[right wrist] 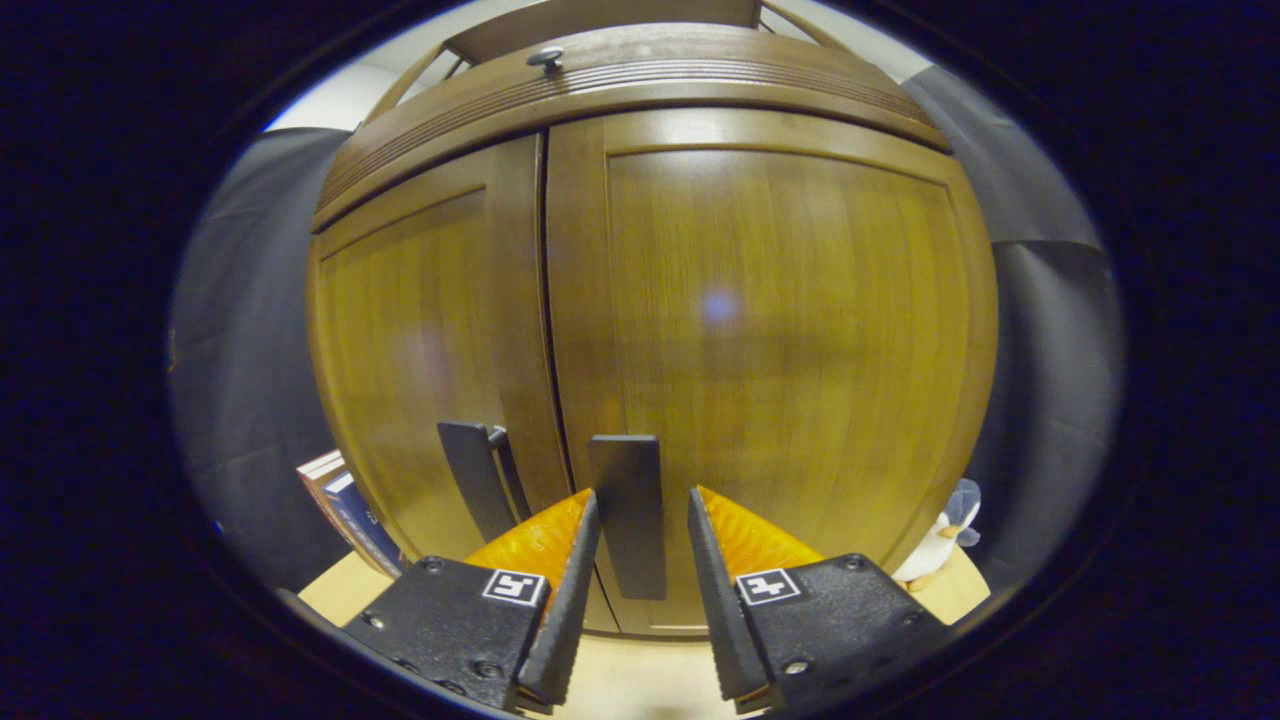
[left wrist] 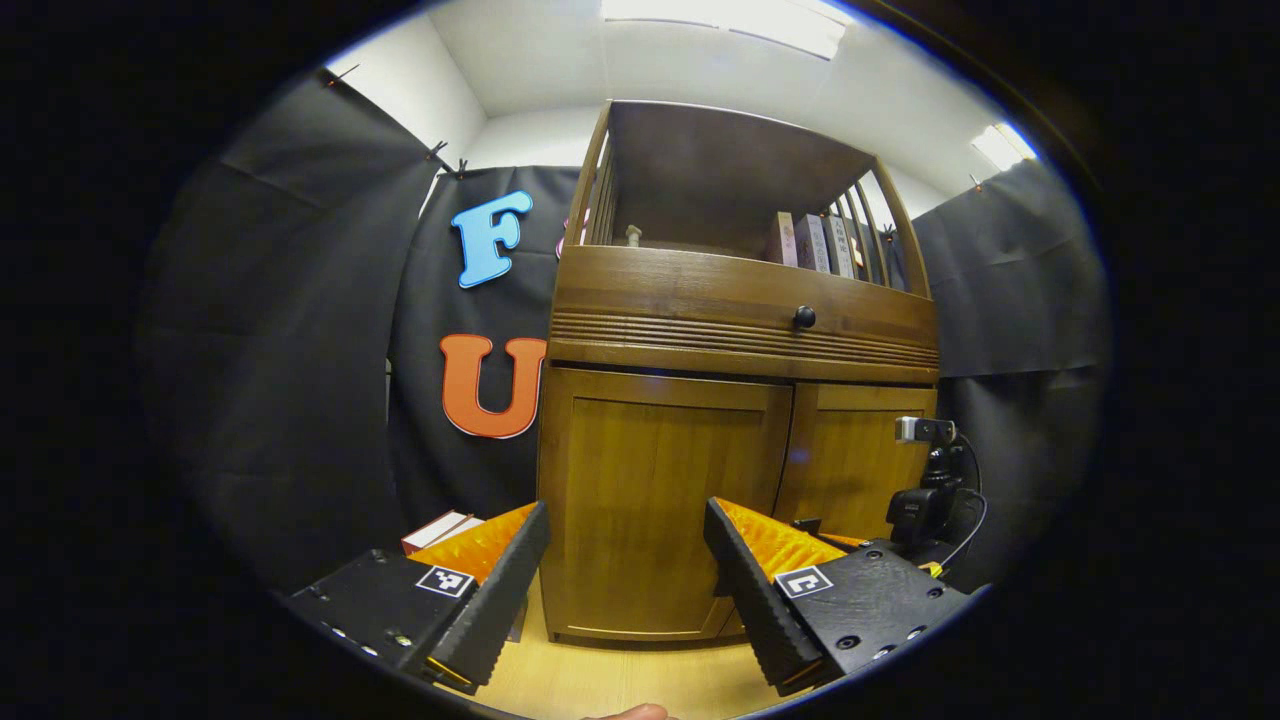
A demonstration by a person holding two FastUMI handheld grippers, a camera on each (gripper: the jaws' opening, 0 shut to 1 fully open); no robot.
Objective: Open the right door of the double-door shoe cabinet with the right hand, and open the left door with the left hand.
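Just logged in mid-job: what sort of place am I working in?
Likely a staged recording booth, not a home: black cloth walls surround a wooden shoe cabinet, and a small camera on a stand stands beside it.

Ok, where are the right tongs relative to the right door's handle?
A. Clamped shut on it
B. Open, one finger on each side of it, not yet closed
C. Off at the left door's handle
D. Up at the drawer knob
B: in the right gripper view the right tongs stand open, the right door's handle in the gap between the fingers, with space on both sides.
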